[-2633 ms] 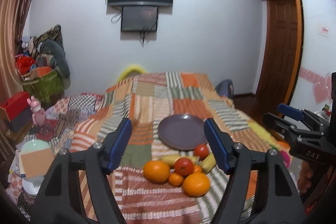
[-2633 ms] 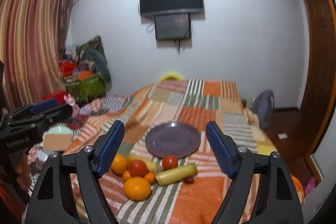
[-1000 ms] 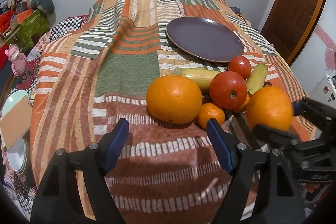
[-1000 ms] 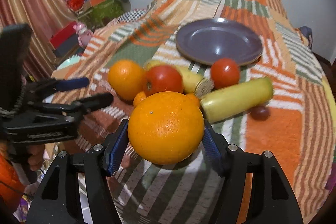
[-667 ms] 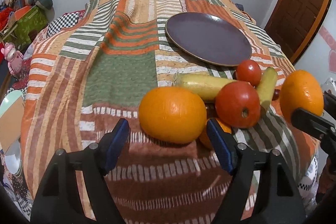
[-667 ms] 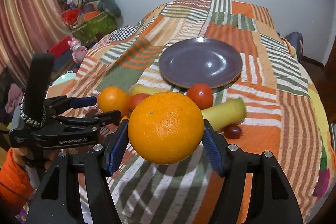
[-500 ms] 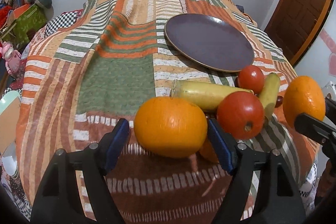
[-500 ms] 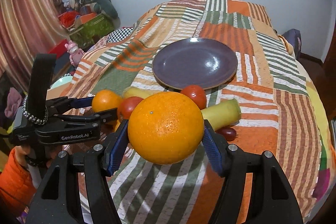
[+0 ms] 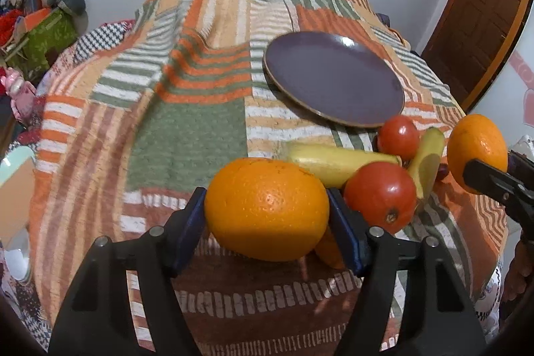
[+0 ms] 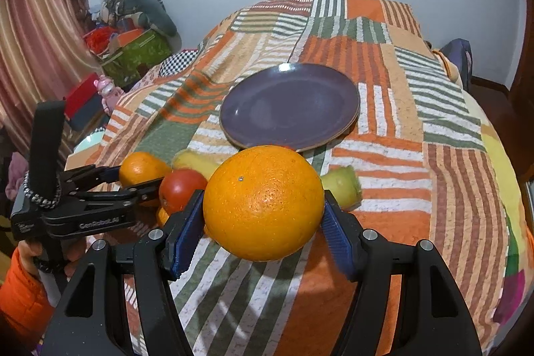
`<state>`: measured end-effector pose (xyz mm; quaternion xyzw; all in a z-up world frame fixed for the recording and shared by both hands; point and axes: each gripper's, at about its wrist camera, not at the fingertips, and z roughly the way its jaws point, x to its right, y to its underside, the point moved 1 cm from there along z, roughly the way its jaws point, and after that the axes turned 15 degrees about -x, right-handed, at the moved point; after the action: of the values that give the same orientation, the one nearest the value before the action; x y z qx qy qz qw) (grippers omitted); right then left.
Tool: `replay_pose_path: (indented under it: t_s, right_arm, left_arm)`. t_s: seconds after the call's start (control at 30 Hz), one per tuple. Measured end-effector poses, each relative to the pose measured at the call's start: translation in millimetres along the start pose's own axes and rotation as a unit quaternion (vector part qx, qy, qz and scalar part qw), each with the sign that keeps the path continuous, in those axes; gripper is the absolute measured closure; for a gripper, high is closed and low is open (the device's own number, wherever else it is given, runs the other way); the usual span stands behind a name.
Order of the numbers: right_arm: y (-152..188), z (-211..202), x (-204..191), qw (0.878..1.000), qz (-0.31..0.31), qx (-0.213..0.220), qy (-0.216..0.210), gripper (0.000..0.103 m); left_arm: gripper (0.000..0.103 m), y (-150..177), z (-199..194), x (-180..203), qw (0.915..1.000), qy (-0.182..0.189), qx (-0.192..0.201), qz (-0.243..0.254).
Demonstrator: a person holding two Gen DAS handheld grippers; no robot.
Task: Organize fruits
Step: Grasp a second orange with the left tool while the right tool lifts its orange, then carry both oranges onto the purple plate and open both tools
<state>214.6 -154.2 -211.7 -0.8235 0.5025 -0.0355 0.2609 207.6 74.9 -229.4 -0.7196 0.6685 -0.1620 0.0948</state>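
left gripper (image 9: 267, 216) on orange (image 9: 266, 208), right gripper (image 10: 263, 222) clamping second orange (image 10: 263, 203)

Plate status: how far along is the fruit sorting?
Done: nothing placed; the purple plate is bare. In hand: the left gripper is shut on one orange, and the right gripper is shut on the other orange. Left: both oranges, two tomatoes, the yellow pieces and a small orange fruit partly hidden behind the pile on the blanket.
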Motion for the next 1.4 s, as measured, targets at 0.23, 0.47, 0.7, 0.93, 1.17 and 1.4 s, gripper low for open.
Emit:
replay_pose_path:
  t_s: [0.23,0.47,0.7,0.93,1.17,1.4]
  right_arm:
    - [-18.4,-12.0,7.3,1.000,-0.003,0.026,0.003,0.040]
    - [-43.1,-25.8,16.7,0.998,-0.008,0.061,0.016,0.040]
    - [-68.3,-29.0,25.9,0.996,-0.014,0.087,0.033,0.040]
    - [-98.9,-17.8,34.9,0.994,-0.024,0.093,0.052,0.040]
    - [-124.7,6.2,46.4,0.995,-0.025,0.078,0.055,0.040]
    - [-137.3,41.6,51.2,0.996,-0.039,0.039,0.071,0.040]
  left_arm:
    - [0.034,-17.1,-30.8,2.6,0.9992,-0.006,0.038,0.007]
    - [0.034,-43.0,-55.3,14.4,0.9969,-0.003,0.076,0.023]
    - [0.034,-75.8,-69.4,28.7,0.9939,0.011,0.105,0.031]
    - [0.034,-110.5,-66.2,41.4,0.9922,0.006,0.116,0.043]
    - [0.034,-142.3,-41.3,43.4,0.9942,0.002,0.097,0.046]
    - [0.034,-169.0,-2.7,40.5,0.9974,0.013,0.054,0.046]
